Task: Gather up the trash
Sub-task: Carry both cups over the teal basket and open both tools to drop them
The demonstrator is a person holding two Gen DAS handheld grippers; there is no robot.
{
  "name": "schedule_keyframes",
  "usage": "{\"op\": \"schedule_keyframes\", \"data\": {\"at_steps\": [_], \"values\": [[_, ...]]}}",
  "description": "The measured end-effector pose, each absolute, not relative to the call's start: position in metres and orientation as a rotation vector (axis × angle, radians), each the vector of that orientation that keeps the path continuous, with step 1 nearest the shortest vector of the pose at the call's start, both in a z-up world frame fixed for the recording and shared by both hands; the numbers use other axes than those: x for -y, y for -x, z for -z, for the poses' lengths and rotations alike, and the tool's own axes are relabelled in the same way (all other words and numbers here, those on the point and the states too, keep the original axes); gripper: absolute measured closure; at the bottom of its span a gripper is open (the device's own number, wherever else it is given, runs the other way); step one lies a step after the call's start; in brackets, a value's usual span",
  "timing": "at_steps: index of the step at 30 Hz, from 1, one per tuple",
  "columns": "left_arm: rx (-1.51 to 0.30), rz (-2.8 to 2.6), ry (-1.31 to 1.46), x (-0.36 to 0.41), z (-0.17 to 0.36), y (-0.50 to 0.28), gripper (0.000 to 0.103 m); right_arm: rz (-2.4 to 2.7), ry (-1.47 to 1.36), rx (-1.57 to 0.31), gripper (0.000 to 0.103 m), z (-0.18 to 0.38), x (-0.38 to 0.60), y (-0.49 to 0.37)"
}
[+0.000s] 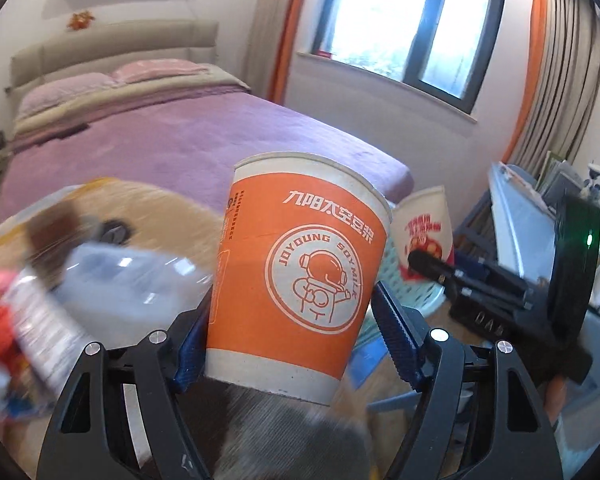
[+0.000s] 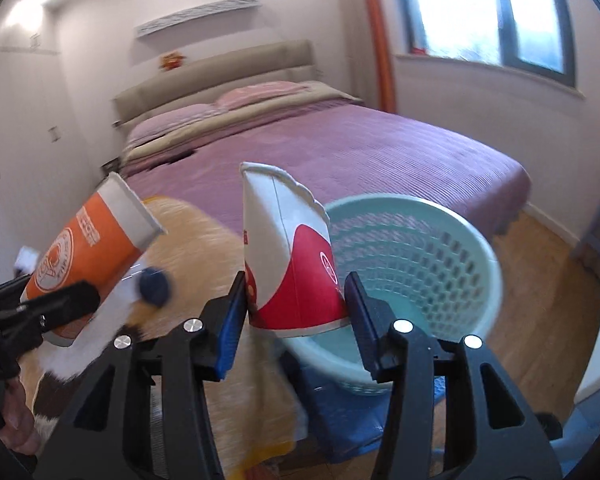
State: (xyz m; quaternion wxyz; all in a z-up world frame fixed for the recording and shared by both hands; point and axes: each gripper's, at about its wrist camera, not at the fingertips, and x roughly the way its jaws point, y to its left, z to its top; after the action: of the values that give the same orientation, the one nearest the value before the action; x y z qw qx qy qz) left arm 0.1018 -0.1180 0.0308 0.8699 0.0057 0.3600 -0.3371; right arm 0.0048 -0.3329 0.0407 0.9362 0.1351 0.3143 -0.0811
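Note:
My left gripper (image 1: 296, 316) is shut on an orange and white paper cup (image 1: 300, 264), held upright and slightly tilted in the air. It also shows in the right wrist view (image 2: 88, 256) at the left. My right gripper (image 2: 296, 312) is shut on a squashed red and white paper cup (image 2: 292, 256), held just in front of a pale green mesh basket (image 2: 432, 264). That cup (image 1: 424, 232) and the right gripper (image 1: 432, 264) show at the right of the left wrist view, over the basket (image 1: 416, 292).
A bed with a purple cover (image 2: 340, 148) fills the back. A blurred table top (image 1: 156, 216) holds a clear plastic bottle (image 1: 136, 272), wrappers (image 1: 28, 320) and a blue cap (image 2: 154, 286). A blue stool (image 2: 340, 420) bears the basket. Wooden floor (image 2: 540, 280) lies at the right.

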Motion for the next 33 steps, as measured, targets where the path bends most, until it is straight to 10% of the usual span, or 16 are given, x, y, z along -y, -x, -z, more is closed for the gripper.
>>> {"op": "schedule_keyframes", "data": {"at_steps": [15, 33], "values": [[-1.001, 0.733, -0.037, 0.246, 0.043, -0.175, 0.031, 0.328, -0.441, -0.871, 0.057, 0.031, 0.406, -0.041], [-0.887, 0.764, 0.021, 0.199, 0.011, -0.139, 0.019, 0.267, -0.455, -0.8, 0.055, 0.004, 0.391, -0.02]]}}
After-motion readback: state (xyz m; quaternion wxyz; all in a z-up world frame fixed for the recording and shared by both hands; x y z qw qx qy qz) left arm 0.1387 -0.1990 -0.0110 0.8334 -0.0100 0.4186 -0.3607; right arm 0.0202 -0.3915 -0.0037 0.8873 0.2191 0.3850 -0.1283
